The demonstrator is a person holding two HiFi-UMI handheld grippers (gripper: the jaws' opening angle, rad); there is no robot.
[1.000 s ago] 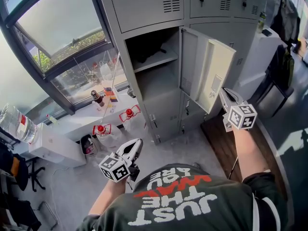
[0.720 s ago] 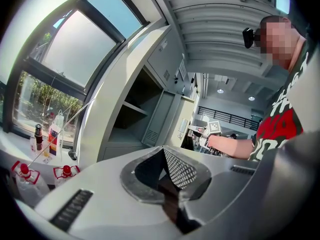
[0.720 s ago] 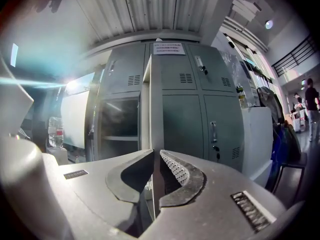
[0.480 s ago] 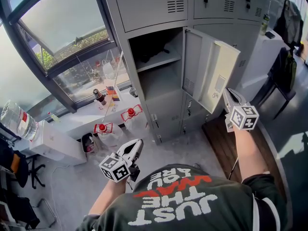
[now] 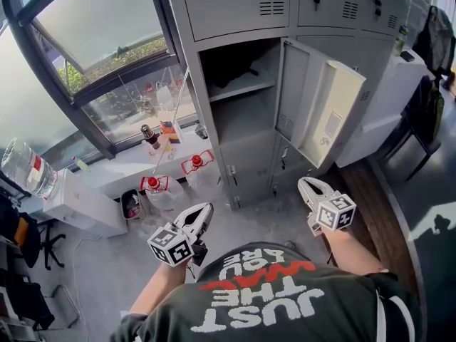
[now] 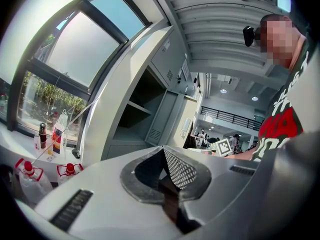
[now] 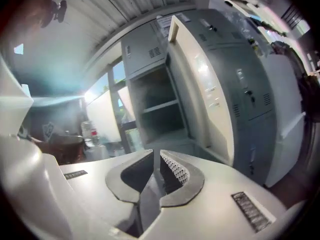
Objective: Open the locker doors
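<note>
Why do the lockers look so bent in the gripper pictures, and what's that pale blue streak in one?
Right gripper view: the wide-angle lens bows the open cream locker door and the grey metal lockers; the pale blue streak is likely window glare, and the picture is slightly soft. Left gripper view: the dark window frame bows likewise, but sharper. Head view: least bent, even daylight.

Under you the grey floor (image 5: 274, 209) carries the lockers (image 5: 235, 6) at the upper centre and two red-capped jugs (image 5: 162, 192) at the centre left. On the white window ledge (image 5: 114, 171) behind the jugs, a dark bottle (image 5: 147, 137) stands upright.
</note>
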